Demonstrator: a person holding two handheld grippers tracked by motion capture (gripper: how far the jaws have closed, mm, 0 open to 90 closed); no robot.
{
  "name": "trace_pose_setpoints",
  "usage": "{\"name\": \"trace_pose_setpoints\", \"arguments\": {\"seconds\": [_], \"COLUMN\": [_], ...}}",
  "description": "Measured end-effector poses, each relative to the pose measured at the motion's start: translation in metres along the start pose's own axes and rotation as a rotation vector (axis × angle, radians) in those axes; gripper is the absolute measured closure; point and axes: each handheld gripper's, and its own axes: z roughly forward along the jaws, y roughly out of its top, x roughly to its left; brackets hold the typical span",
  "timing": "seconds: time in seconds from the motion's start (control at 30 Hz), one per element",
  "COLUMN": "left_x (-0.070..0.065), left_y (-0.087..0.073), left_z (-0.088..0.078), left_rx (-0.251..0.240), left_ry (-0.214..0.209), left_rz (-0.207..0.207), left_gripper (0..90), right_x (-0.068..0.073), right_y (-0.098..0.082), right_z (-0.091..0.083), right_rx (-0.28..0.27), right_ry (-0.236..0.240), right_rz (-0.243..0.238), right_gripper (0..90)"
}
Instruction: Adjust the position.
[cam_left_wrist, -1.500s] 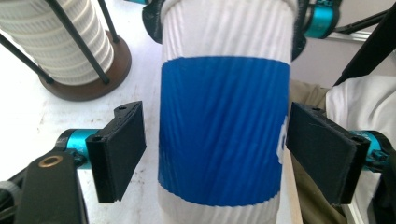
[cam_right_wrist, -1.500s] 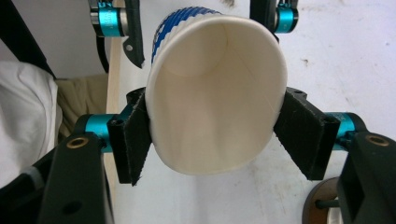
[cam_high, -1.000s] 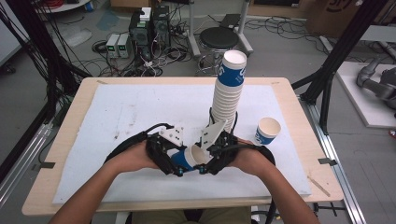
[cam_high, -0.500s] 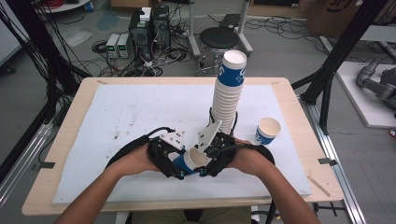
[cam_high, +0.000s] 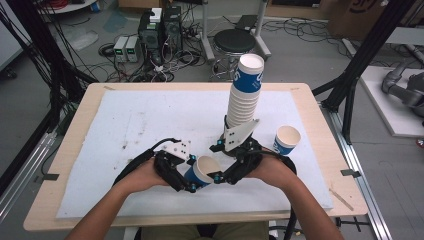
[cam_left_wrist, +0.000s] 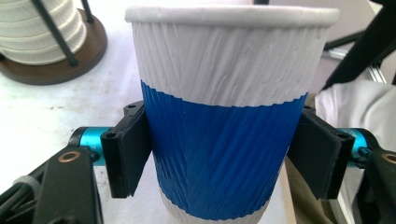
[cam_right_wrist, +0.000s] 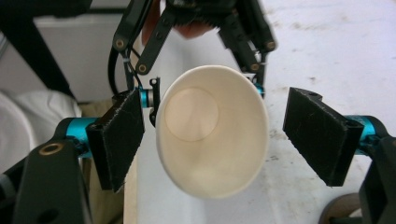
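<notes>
Cup (cam_left_wrist: 224, 116): clamped by left gripper (cam_high: 189, 184)
Right gripper (cam_high: 223, 176): jaws wide, flanking the rim
Stack (cam_high: 245, 92): 12 o'clock, apart

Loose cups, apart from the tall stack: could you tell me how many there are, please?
2: one cup gripped by the left gripper, another standing right of the stack.

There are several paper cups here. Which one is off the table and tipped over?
The cup gripped by the left gripper, mouth toward the right gripper. The lone cup and the tall stack stand upright.
</notes>
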Motion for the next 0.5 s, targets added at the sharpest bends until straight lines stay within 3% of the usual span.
{"name": "trace_pose_setpoints", "arguments": {"seconds": [0.3, 0.5], "left_x": [0.004, 0.005], "left_y": [-0.020, -0.032], "left_z": [-0.011, -0.017], "left_rx": [-0.172, -0.256], "left_ry": [0.093, 0.138], "left_rz": [-0.042, -0.057], "left_gripper": [26.4, 26.1], "right_x": [-0.003, -0.002], "right_y": [-0.031, -0.049], "right_z": [-0.021, -0.031], "right_rx": [-0.120, -0.158], "right_ry": [-0.094, -0.151], "right_rz": [0.111, 0.158], "right_gripper": [21.2, 21.2]}}
